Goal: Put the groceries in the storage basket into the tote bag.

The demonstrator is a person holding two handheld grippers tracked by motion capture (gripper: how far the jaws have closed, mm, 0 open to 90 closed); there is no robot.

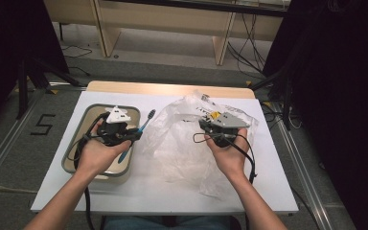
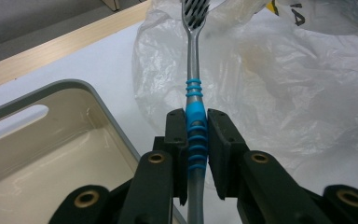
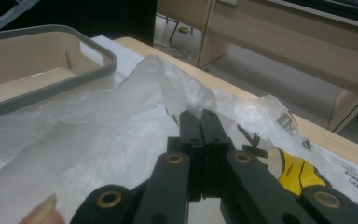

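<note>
White covering spans the tabletop (image 1: 172, 191), with a wooden edge along its far side and grey floor beyond. On my left stands a beige tray (image 1: 76, 143) with a grey rim; to its right lies a crumpled clear plastic bag (image 1: 177, 148) with yellow and black print.

Left tongs (image 1: 136, 135): I see them clamped on the toothbrush (image 1: 143, 125). In the left gripper view, both pads press the blue ribbed grip section of the toothbrush (image 2: 195, 126) from either side, and the grey neck runs straight ahead to the bristle head, which sits over the plastic bag (image 2: 270, 84). The tray (image 2: 98, 100) rim lies just beside the left tongs (image 2: 196, 135), on the left of that view. From above, the toothbrush is tilted, its head pointing away past the tray's far right corner.

Right tongs (image 1: 205, 123): together, pinching a fold of the plastic bag. In the right gripper view, the film rises into a peak directly at the tips of the right tongs (image 3: 198, 116), with the plastic bag (image 3: 98, 130) spread around them and the tray (image 3: 51, 84) behind on the left.
</note>
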